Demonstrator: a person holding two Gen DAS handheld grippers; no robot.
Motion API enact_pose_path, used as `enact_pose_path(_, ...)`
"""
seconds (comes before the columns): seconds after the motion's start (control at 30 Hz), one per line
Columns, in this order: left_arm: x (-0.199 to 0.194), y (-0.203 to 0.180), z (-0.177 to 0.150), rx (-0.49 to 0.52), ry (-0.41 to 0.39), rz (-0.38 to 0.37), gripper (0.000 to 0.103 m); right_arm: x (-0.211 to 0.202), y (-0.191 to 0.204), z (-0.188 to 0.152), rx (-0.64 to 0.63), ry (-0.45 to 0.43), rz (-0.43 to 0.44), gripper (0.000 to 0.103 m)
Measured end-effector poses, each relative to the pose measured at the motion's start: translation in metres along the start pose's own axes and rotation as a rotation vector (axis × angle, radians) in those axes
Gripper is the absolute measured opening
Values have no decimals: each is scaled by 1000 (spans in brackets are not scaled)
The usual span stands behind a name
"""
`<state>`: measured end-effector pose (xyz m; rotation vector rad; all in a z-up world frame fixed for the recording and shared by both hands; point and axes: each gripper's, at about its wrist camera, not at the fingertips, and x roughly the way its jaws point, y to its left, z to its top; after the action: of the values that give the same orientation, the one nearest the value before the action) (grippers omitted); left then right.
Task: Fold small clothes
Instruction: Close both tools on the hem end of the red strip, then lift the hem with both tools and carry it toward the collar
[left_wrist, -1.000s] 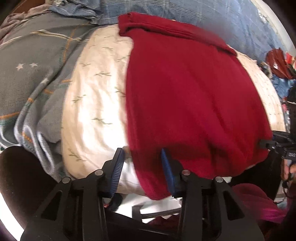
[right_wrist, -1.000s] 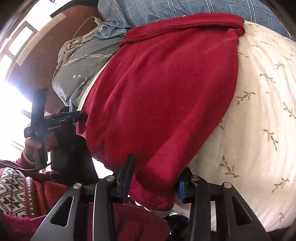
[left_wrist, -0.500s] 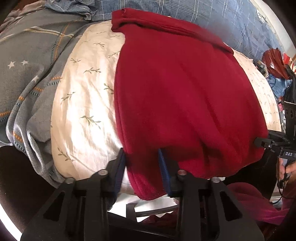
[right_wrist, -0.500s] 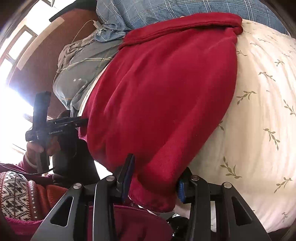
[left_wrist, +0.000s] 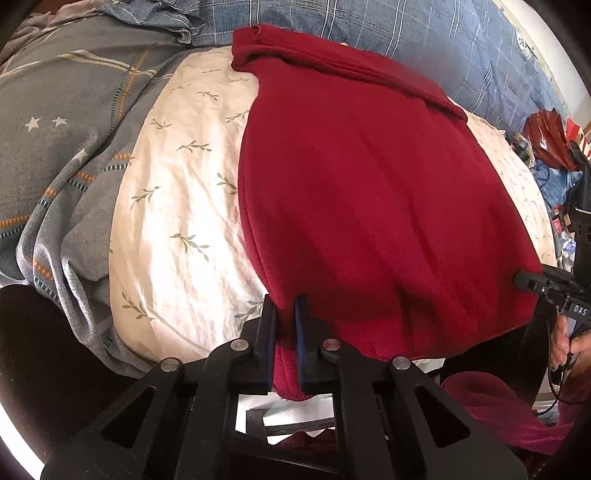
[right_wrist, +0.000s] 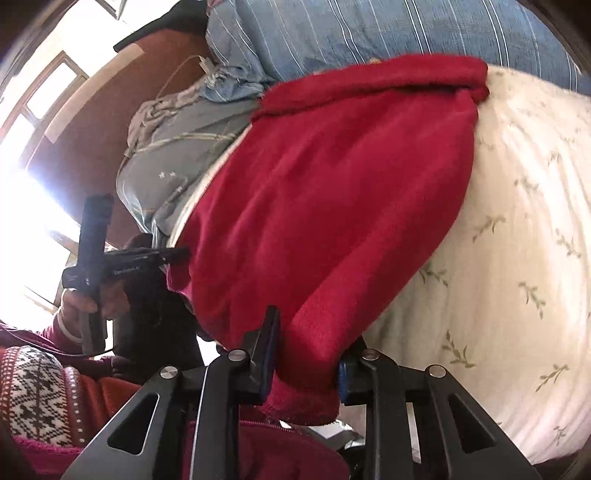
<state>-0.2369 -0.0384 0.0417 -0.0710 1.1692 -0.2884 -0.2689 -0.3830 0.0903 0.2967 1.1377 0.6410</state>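
A red fleece garment (left_wrist: 369, 192) lies flat on a cream leaf-print bedsheet (left_wrist: 184, 206), its near hem hanging over the bed's edge. My left gripper (left_wrist: 285, 314) is shut on the garment's near left corner; red cloth is pinched between the blue pads. In the right wrist view the same garment (right_wrist: 332, 206) fills the middle. My right gripper (right_wrist: 308, 347) has its jaws around the near right corner, still some way apart, with thick cloth bunched between them. The left gripper also shows in the right wrist view (right_wrist: 177, 254) at the other corner.
A grey star-pattern blanket (left_wrist: 66, 140) lies left of the sheet. A blue plaid cover (left_wrist: 424, 40) lies at the far side. Clutter and a red bag (left_wrist: 546, 136) sit at the far right. The person's patterned sweater (right_wrist: 33, 391) is at the lower left.
My left gripper has shut on the garment's near left corner; its jaws were wide apart before. My right gripper's jaws have drawn in somewhat around the near right corner.
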Motion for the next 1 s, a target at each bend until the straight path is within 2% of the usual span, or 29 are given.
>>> enact_pose_path(0.2,-25,6,11,-25,-88,-59,6,-10,6,9,-11,-53,18,25)
enact_pose_path(0.43,-43,18,36,-54,-189,-78,5,-27,12,30,-15,-163,23,24)
enact_pose_path(0.6,-51,19,61,-61,-265,-76,5,-39,8,57,7,-262,3,22)
enact_pose_path(0.77,-54,17,96,-67,-338,-72,5,-41,1,85,7,-311,-20,22)
enact_pose_path(1.0,-43,13,141,-54,-391,-30,5,-38,-19,132,31,-377,-73,22)
